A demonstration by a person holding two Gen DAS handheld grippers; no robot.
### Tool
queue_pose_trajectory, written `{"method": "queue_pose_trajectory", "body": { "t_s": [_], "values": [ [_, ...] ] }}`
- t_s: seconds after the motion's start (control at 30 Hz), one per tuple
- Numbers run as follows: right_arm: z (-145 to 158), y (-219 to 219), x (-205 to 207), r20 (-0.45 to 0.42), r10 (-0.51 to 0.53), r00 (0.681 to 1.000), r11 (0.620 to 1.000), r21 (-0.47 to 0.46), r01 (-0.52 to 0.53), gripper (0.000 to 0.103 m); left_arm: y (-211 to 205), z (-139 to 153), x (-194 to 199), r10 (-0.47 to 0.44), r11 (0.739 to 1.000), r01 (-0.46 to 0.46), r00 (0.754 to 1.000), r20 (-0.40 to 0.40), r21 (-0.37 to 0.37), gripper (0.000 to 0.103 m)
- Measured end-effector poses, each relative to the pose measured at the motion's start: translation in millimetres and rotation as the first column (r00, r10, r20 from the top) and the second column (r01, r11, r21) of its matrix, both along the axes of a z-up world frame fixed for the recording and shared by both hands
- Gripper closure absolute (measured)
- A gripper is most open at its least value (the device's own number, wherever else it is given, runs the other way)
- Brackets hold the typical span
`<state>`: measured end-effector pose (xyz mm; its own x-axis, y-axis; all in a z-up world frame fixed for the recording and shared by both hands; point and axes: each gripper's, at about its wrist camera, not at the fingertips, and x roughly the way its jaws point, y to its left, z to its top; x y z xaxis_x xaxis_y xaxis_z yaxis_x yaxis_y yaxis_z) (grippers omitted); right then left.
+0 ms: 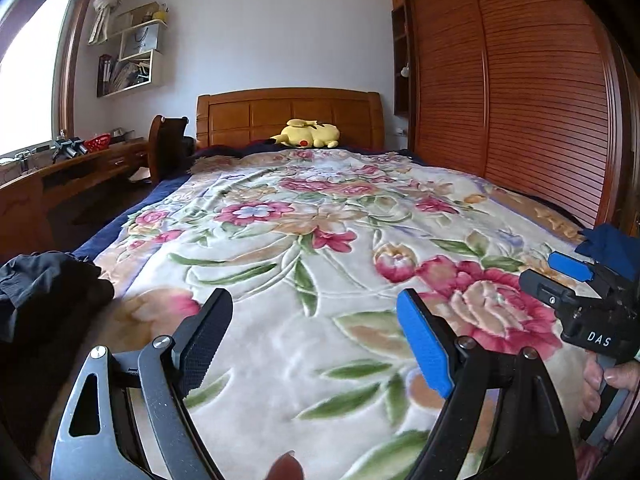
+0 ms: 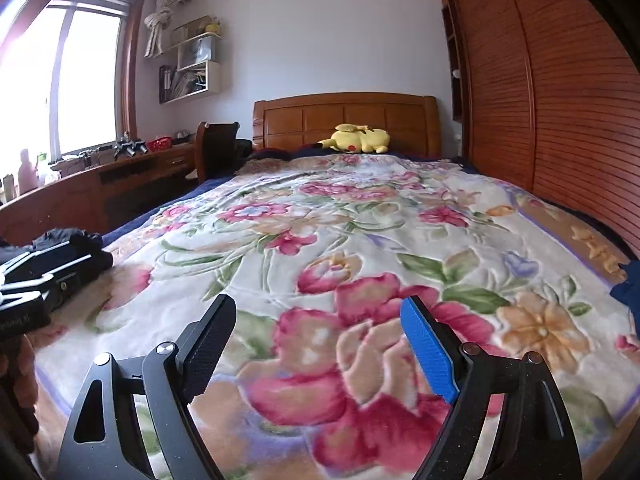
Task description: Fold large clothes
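Note:
A dark black garment (image 1: 44, 292) lies bunched at the bed's near left edge; it also shows in the right wrist view (image 2: 76, 246). A blue garment (image 1: 612, 246) lies at the near right edge, also seen in the right wrist view (image 2: 630, 286). My left gripper (image 1: 316, 320) is open and empty above the floral blanket (image 1: 320, 220). My right gripper (image 2: 318, 322) is open and empty above the blanket (image 2: 360, 220). The right gripper also shows in the left wrist view (image 1: 560, 276), next to the blue garment.
A yellow plush toy (image 1: 308, 134) lies by the wooden headboard (image 1: 288, 114). A wooden wardrobe (image 1: 520, 100) runs along the bed's right side. A desk (image 1: 68, 172) and chair (image 1: 168, 148) stand at the left under the window.

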<state>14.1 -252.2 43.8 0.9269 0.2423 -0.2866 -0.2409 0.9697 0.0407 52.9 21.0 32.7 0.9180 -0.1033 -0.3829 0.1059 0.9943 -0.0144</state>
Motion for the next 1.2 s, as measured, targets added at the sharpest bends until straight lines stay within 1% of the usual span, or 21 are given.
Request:
{"method": "queue_pose_trajectory", "body": {
  "t_s": [0.17, 0.23, 0.43, 0.6, 0.73, 0.83, 1.2],
  "values": [
    [-7.8, 5.1, 5.0, 0.020, 0.003, 1.000, 1.000, -0.023, -0.003, 0.017, 6.8, -5.3, -0.1, -0.001, 1.000, 0.001, 1.000, -0.024, -0.031, 0.018],
    [-10.3, 3.6, 4.1, 0.028, -0.006, 1.000, 1.000, -0.022, 0.007, 0.017, 8.6, -5.4, -1.8, 0.004, 0.999, -0.004, 1.000, -0.015, -0.035, 0.018],
    [-16.0, -0.8, 6.5, 0.025, -0.015, 1.000, 1.000, -0.011, 0.015, 0.017, 8.6, -9.2, -0.2, 0.021, 0.999, -0.021, 1.000, -0.016, -0.035, 0.018],
    [-15.7, 0.0, 6.5, 0.029, -0.018, 0.999, 1.000, -0.005, 0.019, 0.017, 6.1, -10.0, -2.4, 0.029, 0.999, -0.029, 1.000, -0.008, -0.016, 0.018],
    [-16.5, 0.3, 8.0, 0.027, -0.018, 0.999, 1.000, 0.000, 0.018, 0.017, 7.5, -9.2, -3.3, 0.029, 0.999, -0.029, 1.000, -0.006, -0.025, 0.018],
    [-16.2, 0.7, 8.0, 0.030, -0.020, 0.999, 1.000, 0.002, 0.020, 0.017, 7.7, -8.9, -4.1, 0.039, 0.999, -0.039, 0.999, 0.000, -0.010, 0.018],
    [-16.7, 1.5, 8.6, 0.040, -0.019, 0.999, 1.000, 0.001, 0.019, 0.017, 7.7, -6.9, -5.6, 0.043, 0.999, -0.043, 0.999, 0.007, -0.015, 0.018]
  ]
}}
